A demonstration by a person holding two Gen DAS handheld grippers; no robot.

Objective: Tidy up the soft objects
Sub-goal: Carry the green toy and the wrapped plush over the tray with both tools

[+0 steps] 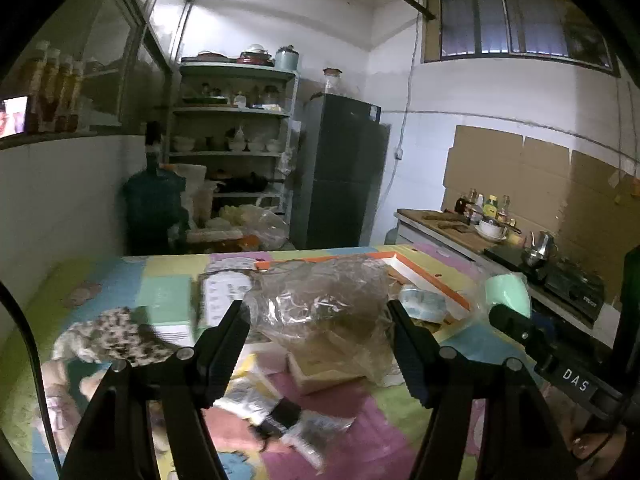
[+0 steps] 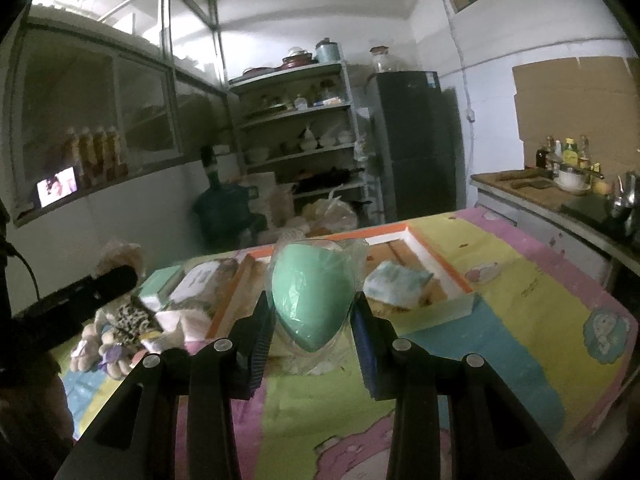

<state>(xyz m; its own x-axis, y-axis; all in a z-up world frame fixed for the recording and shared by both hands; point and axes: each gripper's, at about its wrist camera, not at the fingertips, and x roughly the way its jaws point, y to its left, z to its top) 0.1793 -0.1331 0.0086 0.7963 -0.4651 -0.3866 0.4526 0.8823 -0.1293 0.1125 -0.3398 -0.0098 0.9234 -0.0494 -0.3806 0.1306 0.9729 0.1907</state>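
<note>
Right hand-held gripper (image 2: 313,322): jaws clamped on a mint-green soft pad in clear wrap (image 2: 313,300), held above the patterned tabletop (image 2: 500,320). Orange-edged tray (image 2: 444,276) just beyond it, holding a pale blue folded cloth (image 2: 396,282). Left hand-held gripper (image 1: 320,316): jaws apart, a crumpled clear plastic bag (image 1: 324,300) between them, contact unclear; leopard-print soft item (image 1: 116,334) to its left
</note>
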